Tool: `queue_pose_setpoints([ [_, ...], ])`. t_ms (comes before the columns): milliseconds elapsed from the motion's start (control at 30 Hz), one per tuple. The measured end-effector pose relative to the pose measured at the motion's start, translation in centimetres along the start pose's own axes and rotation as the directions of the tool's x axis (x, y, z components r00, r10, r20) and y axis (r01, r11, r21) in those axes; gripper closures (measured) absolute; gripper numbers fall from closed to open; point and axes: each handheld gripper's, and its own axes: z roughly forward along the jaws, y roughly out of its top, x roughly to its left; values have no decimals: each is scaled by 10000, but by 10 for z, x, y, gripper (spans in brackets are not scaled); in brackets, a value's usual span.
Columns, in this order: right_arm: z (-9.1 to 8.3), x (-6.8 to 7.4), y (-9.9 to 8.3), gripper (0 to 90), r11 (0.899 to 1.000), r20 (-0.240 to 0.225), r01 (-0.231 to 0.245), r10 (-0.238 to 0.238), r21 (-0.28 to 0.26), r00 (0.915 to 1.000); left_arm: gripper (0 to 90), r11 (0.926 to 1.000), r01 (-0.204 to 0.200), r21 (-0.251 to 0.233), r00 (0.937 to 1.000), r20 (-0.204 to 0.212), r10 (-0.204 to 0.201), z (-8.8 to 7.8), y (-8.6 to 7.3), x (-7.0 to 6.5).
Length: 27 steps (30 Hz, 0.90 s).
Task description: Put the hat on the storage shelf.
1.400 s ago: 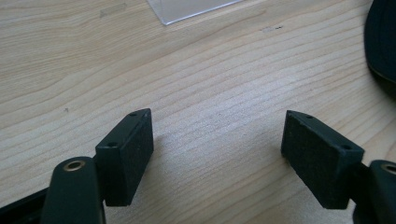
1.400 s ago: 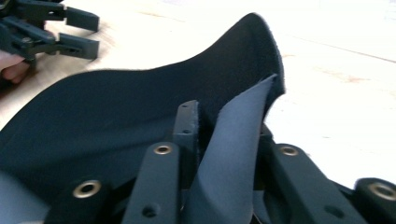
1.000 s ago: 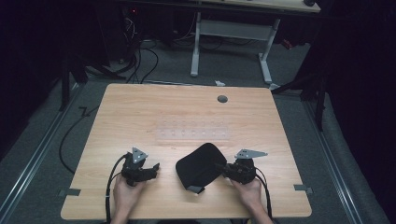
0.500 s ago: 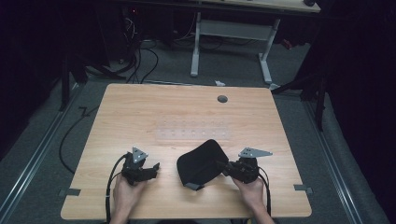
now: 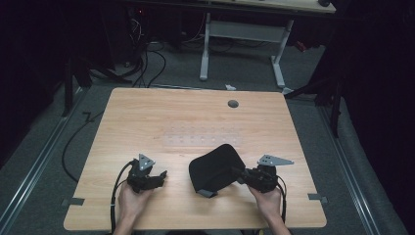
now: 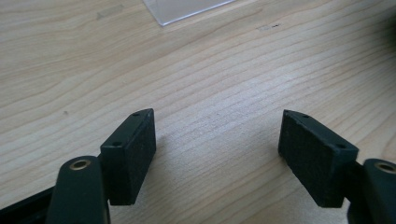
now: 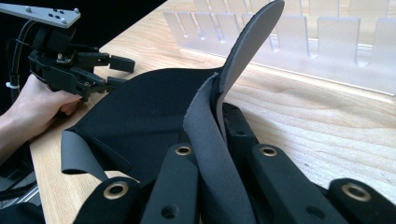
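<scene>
Near the front edge of the pale wooden table (image 5: 147, 117), the soft black neoprene pad with a grey underside (image 5: 215, 166) lies between the two hands, just right of centre. The right gripper (image 5: 241, 172) is clamped tight on the pad's right edge, and the right gripper view shows that edge pinched upright between the jaws, grey lining (image 7: 210, 140) curling up. Compared with a second ago, the pad has drawn a little toward the person, and its near corner flap (image 5: 206, 193) now hangs folded under. This suggests a lift or fold is just starting. The left gripper (image 5: 160, 175) rests on the wood well apart from the pad, its jaws spread wide and holding nothing. A clear slotted plastic rack (image 7: 299, 42) sits flat farther back.
</scene>
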Motion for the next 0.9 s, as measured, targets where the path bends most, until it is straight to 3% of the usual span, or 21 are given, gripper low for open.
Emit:
queue_pose_setpoints([
  [167, -3, 0, 4, 854, 9999, 225, 39, -37, -99, 9997, 264, 9989, -319, -340, 9971, 677, 342, -11, 4, -14],
  [233, -4, 2, 10, 853, 9998, 226, 62, -58, -177, 9997, 258, 9987, -377, -334, 9905, 1309, 418, -18, 8, -26],
  [267, -4, 2, 10, 853, 9998, 226, 62, -58, -177, 9997, 256, 9987, -377, -334, 9905, 1309, 418, -18, 8, -26],
  [333, -5, 4, 14, 853, 9994, 225, 219, -212, -285, 9995, 254, 9983, -449, -363, 9842, 1697, 504, -22, 10, -33],
  [467, -5, 5, 19, 853, 9994, 156, 116, -111, -330, 9998, 250, 9999, -121, -56, 9718, 2353, 130, -26, 11, -43],
  [600, -3, 6, 21, 853, 9997, 138, -14, 18, -255, 9999, 249, 9993, -356, -59, 9587, 2822, 358, -30, 10, -56],
  [633, -3, 6, 21, 853, 9998, 132, -18, 21, -204, 9999, 249, 9990, -440, -29, 9517, 3040, 428, -32, 11, -60],
  [767, -2, 8, 20, 853, 9999, 122, 80, -79, -82, 9999, 243, 9963, -810, -274, 9348, 3447, 854, -35, 11, -73],
  [900, -2, 8, 21, 853, 10000, 94, -28, 28, -62, 10000, 239, 9939, -1065, -278, 9243, 3656, 1093, -36, 11, -83],
])
